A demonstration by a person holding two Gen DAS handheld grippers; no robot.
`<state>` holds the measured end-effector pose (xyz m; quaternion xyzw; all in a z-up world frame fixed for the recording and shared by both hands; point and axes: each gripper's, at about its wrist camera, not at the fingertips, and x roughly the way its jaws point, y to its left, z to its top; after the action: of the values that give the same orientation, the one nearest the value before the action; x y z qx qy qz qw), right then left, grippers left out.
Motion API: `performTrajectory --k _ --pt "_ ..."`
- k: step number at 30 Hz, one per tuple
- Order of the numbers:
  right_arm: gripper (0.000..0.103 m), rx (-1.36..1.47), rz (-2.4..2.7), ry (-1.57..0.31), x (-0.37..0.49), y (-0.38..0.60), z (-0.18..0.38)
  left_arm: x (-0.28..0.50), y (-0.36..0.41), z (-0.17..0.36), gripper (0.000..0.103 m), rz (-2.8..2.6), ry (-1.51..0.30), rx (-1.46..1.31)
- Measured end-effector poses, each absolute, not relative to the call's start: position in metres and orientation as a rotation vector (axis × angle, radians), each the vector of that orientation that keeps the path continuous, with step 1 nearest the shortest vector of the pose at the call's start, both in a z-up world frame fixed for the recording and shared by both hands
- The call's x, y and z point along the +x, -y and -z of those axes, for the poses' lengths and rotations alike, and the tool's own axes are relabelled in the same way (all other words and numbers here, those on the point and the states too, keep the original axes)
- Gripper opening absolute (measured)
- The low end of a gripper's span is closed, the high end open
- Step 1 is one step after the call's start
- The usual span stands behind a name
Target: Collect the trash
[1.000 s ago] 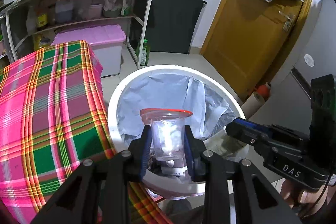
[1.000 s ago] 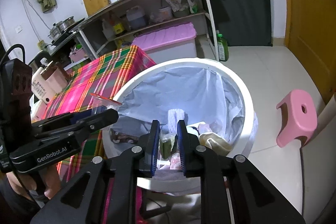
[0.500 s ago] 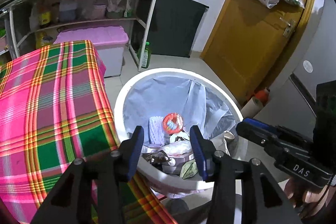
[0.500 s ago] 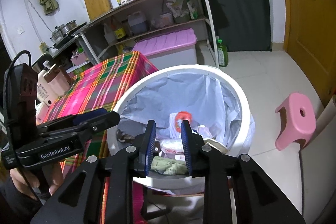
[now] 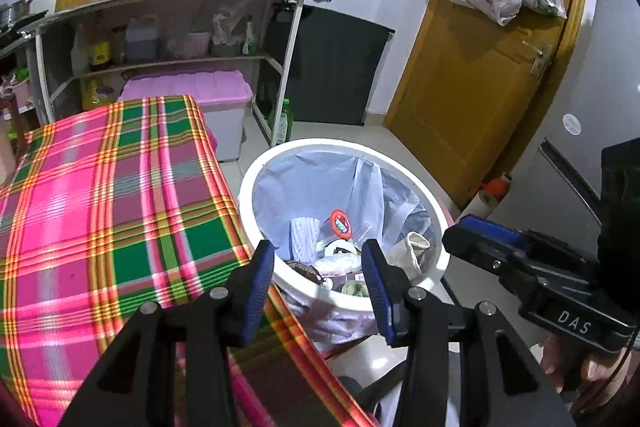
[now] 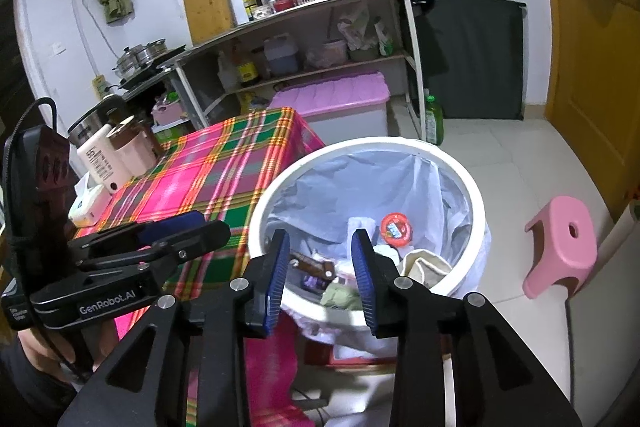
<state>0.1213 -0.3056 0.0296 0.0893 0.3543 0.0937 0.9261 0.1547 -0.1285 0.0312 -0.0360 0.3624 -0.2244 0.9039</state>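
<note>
While both my left gripper (image 5: 318, 269) and right gripper (image 6: 320, 261) hang spread apart and empty, the red-lidded cup (image 5: 340, 224) lies in the trash bin (image 5: 256, 179) beyond my fingertips.

Left black two-finger gripper (image 5: 318, 281): blue ribbed pads, silver screws, "GenRobot.AI" marking. Right black two-finger gripper (image 6: 320, 269): identical, "DAS" marking; bare-skinned hands.

Pink-green plaid desk cloth (image 5: 120, 211); white bin (image 5: 434, 211) with pale blue liner (image 5: 304, 183); pink stool (image 6: 560, 247); red-lidded cup (image 6: 395, 225).
</note>
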Motion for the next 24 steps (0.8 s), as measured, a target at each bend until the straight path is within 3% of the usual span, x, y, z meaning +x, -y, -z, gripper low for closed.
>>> performTrajectory --k 24 --pt "0.035 0.088 -0.219 -0.691 0.047 0.263 -0.038 0.081 0.086 -0.027 0.047 0.285 -0.682 -0.044"
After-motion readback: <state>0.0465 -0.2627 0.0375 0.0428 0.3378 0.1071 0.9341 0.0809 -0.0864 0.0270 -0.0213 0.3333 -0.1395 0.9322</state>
